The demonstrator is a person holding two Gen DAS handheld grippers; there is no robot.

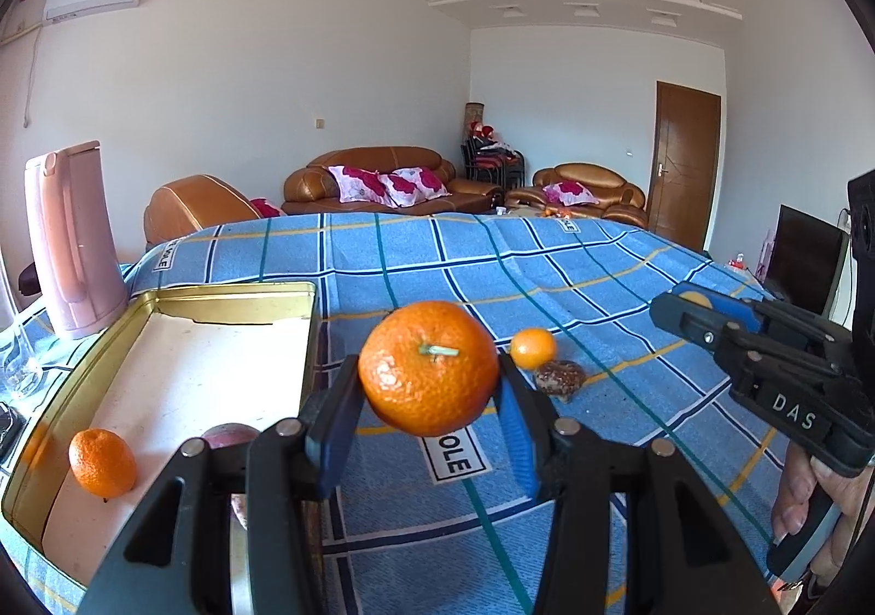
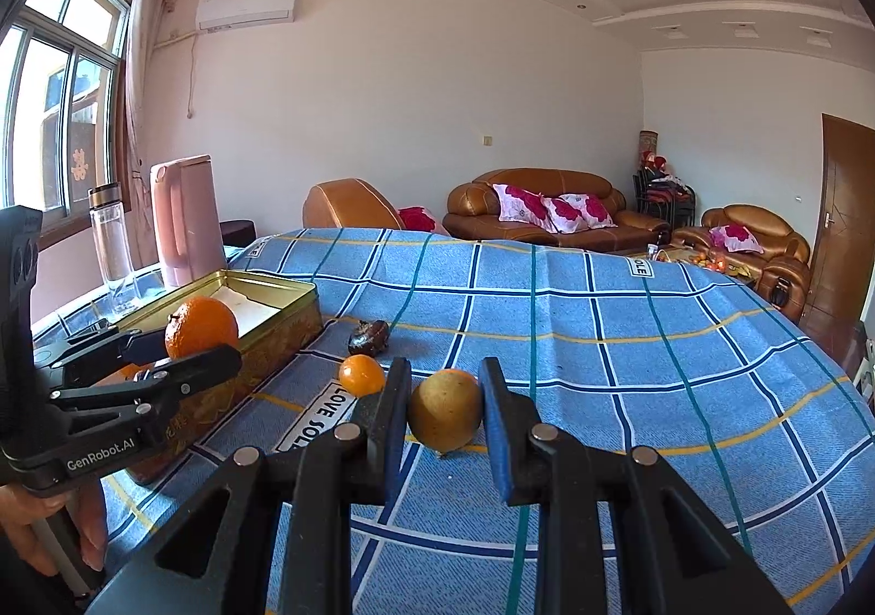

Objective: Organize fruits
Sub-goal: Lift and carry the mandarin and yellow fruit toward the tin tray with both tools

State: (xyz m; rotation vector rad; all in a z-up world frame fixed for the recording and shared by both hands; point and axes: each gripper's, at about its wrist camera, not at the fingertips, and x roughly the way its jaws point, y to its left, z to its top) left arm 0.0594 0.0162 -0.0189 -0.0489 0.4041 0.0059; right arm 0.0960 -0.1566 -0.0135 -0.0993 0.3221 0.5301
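My left gripper [image 1: 429,396] is shut on a large orange mandarin [image 1: 428,368] and holds it above the blue checked cloth, just right of the gold tin tray [image 1: 164,295]. In the right wrist view the same mandarin [image 2: 201,326] sits in the left gripper [image 2: 186,341] beside the tray [image 2: 262,287]. My right gripper [image 2: 445,415] is shut on a yellow-brown round fruit [image 2: 445,415]. In the tray lie a mandarin [image 1: 102,462] and a purplish fruit [image 1: 229,435]. A small orange [image 2: 361,374] and a dark brown fruit [image 2: 369,331] lie on the cloth.
A pink kettle [image 2: 183,221] and a clear bottle [image 2: 112,238] stand behind the tray at the table's left. The cloth-covered table [image 2: 629,341] stretches far and right. Sofas [image 2: 547,210] and a door [image 1: 686,161] are beyond it.
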